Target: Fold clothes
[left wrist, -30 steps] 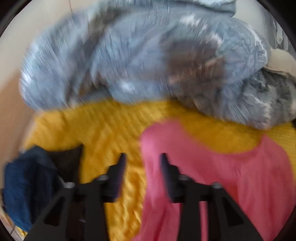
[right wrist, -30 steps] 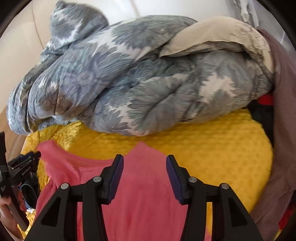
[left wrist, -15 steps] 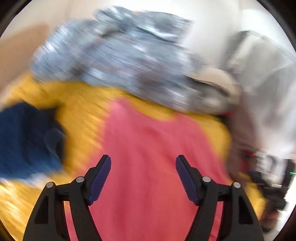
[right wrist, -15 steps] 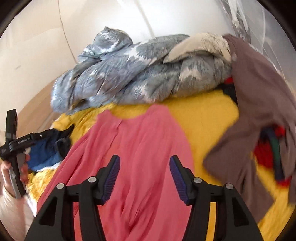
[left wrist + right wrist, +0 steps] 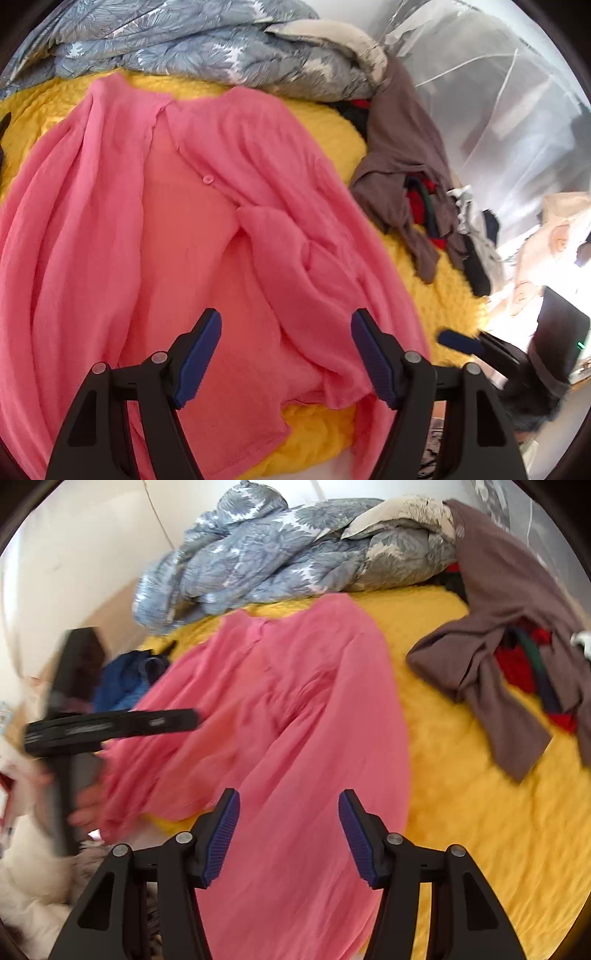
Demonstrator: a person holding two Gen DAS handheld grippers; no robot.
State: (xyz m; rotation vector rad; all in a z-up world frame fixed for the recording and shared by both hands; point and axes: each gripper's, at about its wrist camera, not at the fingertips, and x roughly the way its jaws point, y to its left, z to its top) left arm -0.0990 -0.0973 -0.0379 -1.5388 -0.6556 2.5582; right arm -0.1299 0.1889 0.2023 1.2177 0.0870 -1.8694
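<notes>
The pink cardigan (image 5: 207, 221) lies spread, still rumpled, on the yellow bedspread (image 5: 461, 794) in front of the grey quilt (image 5: 280, 554). We judge we are at laying-out, no fold made yet. Our left tongs (image 5: 286, 354) and right tongs (image 5: 288, 834) both hover above it, jaws apart and empty. Next we need hold of an edge or sleeve.
</notes>
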